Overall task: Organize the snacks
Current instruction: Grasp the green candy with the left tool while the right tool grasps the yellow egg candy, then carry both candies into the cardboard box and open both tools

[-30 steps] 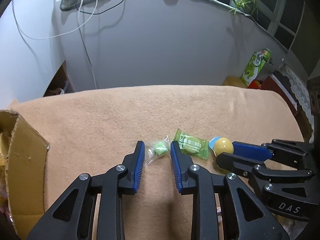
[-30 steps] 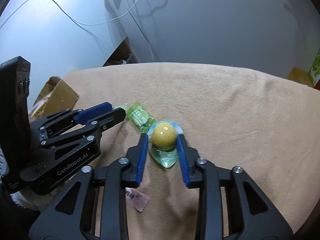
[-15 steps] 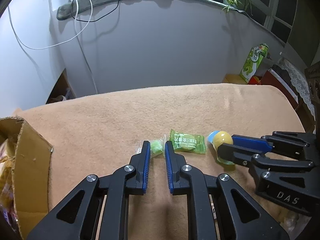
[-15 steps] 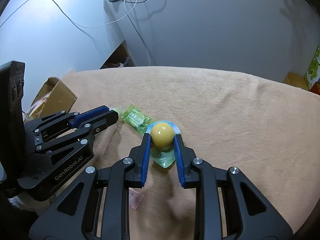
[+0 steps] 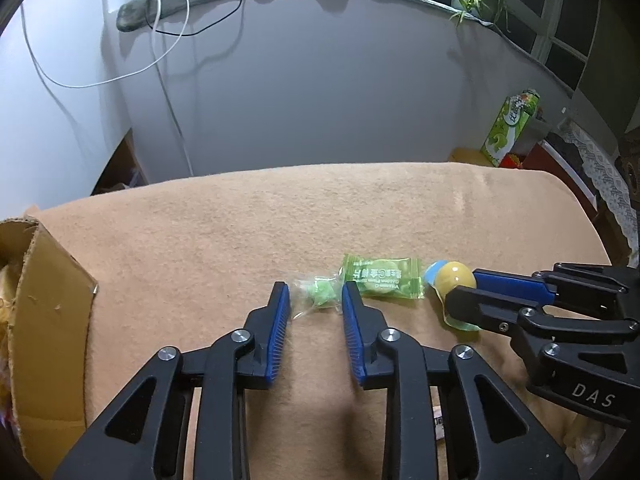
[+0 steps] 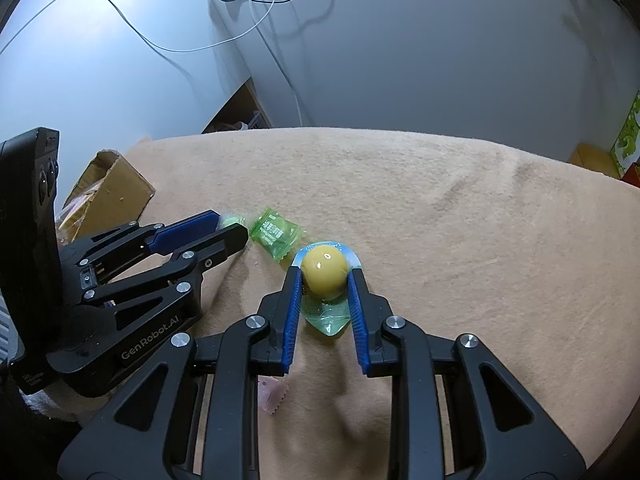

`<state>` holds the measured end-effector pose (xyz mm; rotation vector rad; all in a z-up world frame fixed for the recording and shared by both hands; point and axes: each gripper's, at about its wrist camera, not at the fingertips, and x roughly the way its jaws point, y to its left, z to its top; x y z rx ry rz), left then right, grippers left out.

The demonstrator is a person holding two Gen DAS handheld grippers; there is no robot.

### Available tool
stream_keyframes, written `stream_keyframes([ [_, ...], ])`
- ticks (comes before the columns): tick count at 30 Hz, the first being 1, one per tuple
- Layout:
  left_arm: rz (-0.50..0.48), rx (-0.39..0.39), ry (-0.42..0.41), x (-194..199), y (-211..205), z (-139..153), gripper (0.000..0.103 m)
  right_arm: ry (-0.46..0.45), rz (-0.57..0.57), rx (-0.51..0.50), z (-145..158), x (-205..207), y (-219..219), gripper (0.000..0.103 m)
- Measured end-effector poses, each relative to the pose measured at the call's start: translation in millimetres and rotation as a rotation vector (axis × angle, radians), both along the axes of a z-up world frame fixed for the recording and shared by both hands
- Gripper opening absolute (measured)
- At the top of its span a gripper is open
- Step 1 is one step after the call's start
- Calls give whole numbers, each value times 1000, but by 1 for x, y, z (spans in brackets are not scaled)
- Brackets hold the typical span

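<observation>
Your left gripper (image 5: 315,300) has just been opening again after a squeeze half a second ago; its jaws are now standing apart around the small green candy (image 5: 320,291), so that grasp isn't made. Your right gripper (image 6: 325,276) is clamping the yellow ball snack (image 6: 324,272) on the blanket (image 6: 440,216). The green sachet (image 5: 380,276) is lying between them, crowding both. The cardboard box (image 5: 48,312) is waiting at left.

Grey curved wall (image 5: 320,100) — tan blanket (image 5: 280,208), window (image 5: 572,20), dim light
</observation>
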<state>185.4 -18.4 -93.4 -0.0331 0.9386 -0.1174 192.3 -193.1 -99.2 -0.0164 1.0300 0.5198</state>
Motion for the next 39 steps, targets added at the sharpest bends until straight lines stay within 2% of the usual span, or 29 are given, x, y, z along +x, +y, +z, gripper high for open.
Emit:
stream_keyframes([
  [10,11,-32,-4,-10,6,7,23,-23,-2,0,9,-8,0,24],
  [19,14,-44,-45,-34,13,32,23,-60,24,30,35,-25,10,24],
  [28,30,-31,-125,-76,32,60,23,-89,86,47,52,-53,39,24],
  [39,112,-87,-267,-126,86,78,23,-148,176,41,74,-79,91,24],
])
